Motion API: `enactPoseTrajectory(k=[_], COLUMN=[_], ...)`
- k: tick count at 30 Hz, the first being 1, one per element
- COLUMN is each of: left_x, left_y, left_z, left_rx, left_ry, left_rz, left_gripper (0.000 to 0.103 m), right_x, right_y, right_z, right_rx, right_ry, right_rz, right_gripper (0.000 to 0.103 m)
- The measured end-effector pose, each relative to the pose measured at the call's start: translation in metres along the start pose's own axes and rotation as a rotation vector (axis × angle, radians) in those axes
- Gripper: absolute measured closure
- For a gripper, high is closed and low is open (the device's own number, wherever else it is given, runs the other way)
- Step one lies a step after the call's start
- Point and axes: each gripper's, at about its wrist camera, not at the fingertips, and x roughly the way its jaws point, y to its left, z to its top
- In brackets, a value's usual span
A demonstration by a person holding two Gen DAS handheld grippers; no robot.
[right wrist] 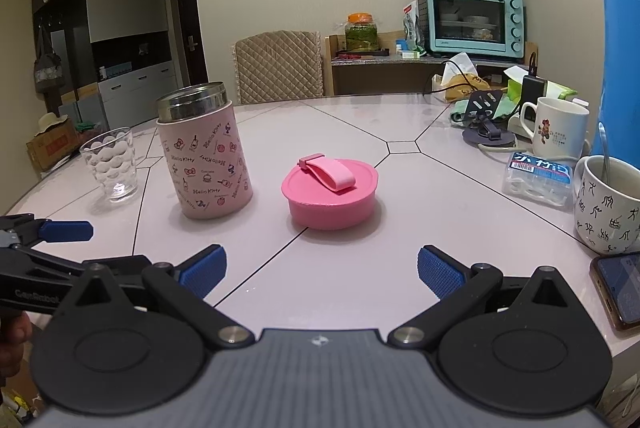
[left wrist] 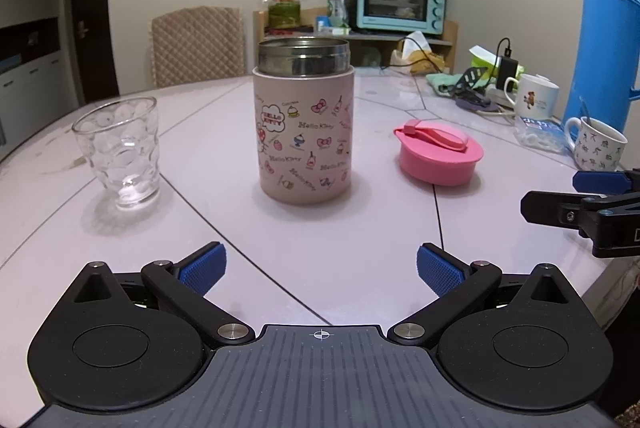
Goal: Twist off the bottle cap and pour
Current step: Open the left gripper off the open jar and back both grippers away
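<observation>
A pink Hello Kitty bottle (left wrist: pixel 305 132) stands upright on the table with its steel mouth uncapped; it also shows in the right wrist view (right wrist: pixel 208 160). Its pink cap (left wrist: pixel 439 157) lies on the table to the bottle's right, strap up, and shows in the right wrist view (right wrist: pixel 330 191). A clear dimpled glass (left wrist: pixel 120 152) stands empty left of the bottle, also in the right wrist view (right wrist: pixel 110 164). My left gripper (left wrist: pixel 320 268) is open and empty, a short way in front of the bottle. My right gripper (right wrist: pixel 320 268) is open and empty, in front of the cap.
A tall blue thermos (left wrist: pixel 600 44) stands at the right edge. Two mugs (right wrist: pixel 608 204) (right wrist: pixel 558 128), a box of floss picks (right wrist: pixel 536 178), a phone (right wrist: pixel 618 290) and a charger with cables (right wrist: pixel 532 92) crowd the right side. A chair (right wrist: pixel 278 66) stands behind the table.
</observation>
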Motion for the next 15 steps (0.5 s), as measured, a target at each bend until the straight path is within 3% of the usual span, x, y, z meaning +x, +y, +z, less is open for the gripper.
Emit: enactPoseTrajectory(k=[15], left_x=[0.0042], left_y=[-0.0046], left_z=[-0.0017], left_rx=[0.0], left_ry=[0.015], left_rz=[0.0], left_gripper=[0.0], right_x=[0.002], right_y=[-0.0045], right_z=[-0.002], right_rx=[0.011], right_ry=[0.005], right_rz=[0.005], right_gripper=[0.0])
